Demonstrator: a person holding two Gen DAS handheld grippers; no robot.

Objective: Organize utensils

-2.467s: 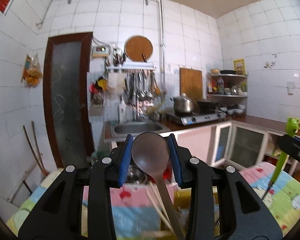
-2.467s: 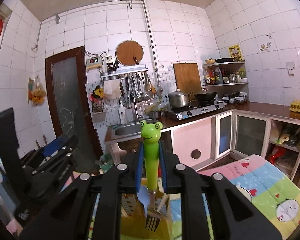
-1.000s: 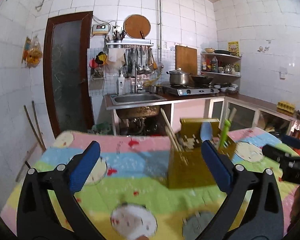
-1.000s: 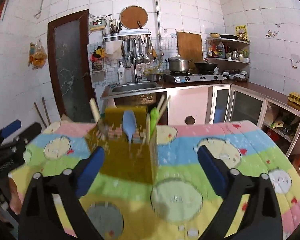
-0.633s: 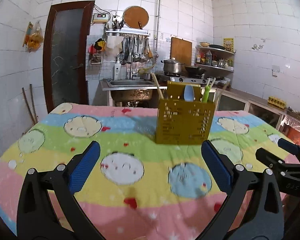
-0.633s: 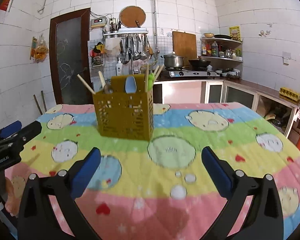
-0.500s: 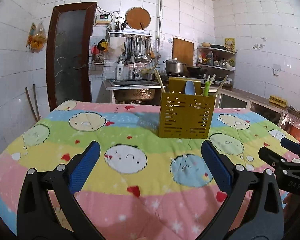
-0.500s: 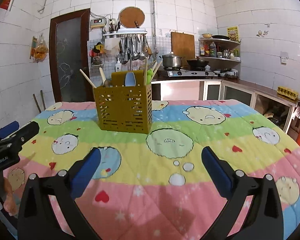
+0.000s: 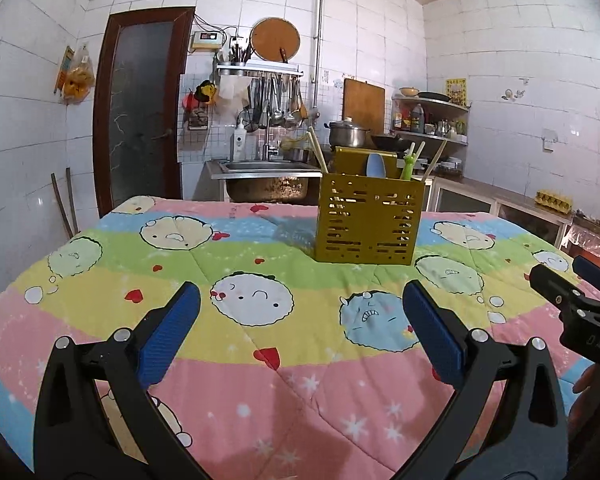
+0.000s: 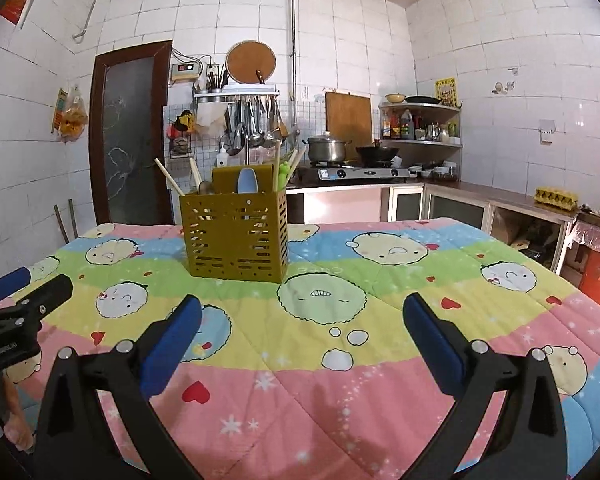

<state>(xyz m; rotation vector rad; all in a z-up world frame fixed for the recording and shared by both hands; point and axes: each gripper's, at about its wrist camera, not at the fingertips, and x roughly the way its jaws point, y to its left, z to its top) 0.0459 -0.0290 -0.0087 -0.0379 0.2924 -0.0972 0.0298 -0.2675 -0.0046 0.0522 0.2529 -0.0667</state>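
Note:
A yellow slotted utensil holder point(image 9: 367, 221) stands on the table, also in the right wrist view point(image 10: 236, 236). It holds a blue spoon point(image 9: 376, 165), a green frog-handled fork point(image 9: 408, 166), chopsticks point(image 9: 317, 151) and a metal ladle point(image 10: 205, 187). My left gripper point(image 9: 300, 334) is open and empty, well in front of the holder. My right gripper point(image 10: 302, 340) is open and empty, also set back from it. Each gripper shows at the edge of the other's view.
A cartoon-print quilt point(image 9: 260, 300) covers the table. Behind are a sink point(image 9: 266, 168), hanging kitchen tools point(image 9: 274, 98), a stove with a pot point(image 10: 326, 150), a counter with cabinets point(image 10: 452, 204) and a dark door point(image 9: 140, 108).
Both grippers let go of the ladle and the frog fork, which now stand in the holder. Both opened and drew back toward the near table edge.

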